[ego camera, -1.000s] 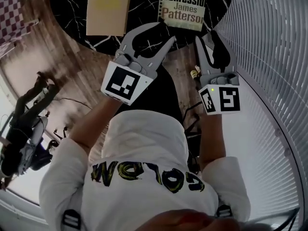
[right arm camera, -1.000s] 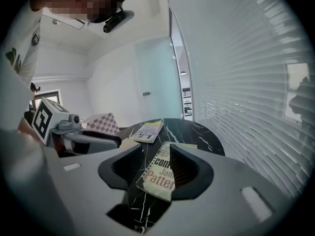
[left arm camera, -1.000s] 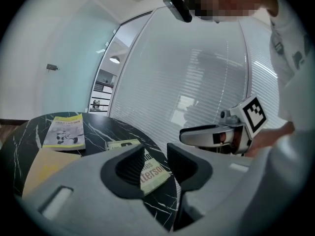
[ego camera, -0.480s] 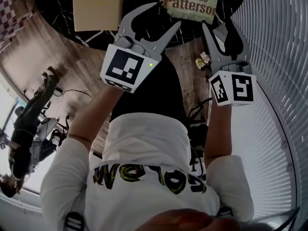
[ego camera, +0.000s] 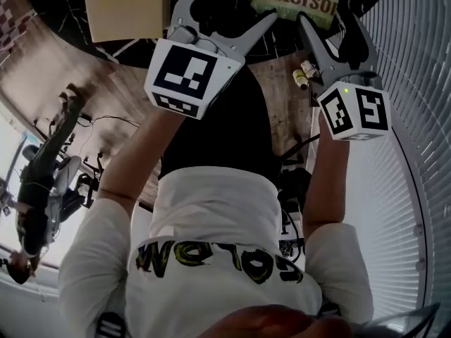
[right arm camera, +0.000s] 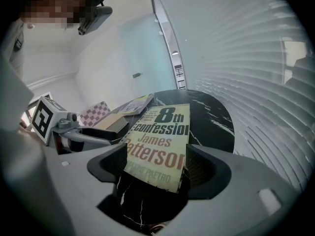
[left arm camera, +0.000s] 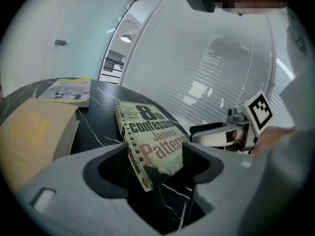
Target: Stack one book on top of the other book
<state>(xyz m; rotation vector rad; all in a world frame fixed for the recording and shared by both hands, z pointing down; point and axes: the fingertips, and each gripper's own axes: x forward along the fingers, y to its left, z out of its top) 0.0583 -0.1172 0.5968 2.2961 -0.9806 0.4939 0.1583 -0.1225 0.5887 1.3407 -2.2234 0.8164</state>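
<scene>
- Both grippers are held wide open. The jaws of the left gripper and the right gripper have just been opening, and nothing is pinched in either. The paperback is only seen through each gap, further off and untouched.
- Approach stage is what this looks like: no book has been picked up yet and nothing is stacked.
- The paperback is laid flat, cover up, on the black marble table, with its near short edge close to the rim on the person's side. Whether it overhangs can't be told.
- Its long axis is pointed away from the person, with the top of the title at the far end. The spine is turned toward the tan book, which lies beside it on the left with bare table between.
- Next, the near edge probably has to be straddled, one jaw above and one below — a flat book isn't easily grabbed otherwise. Then it would be lifted across and squared up on the tan book.
</scene>
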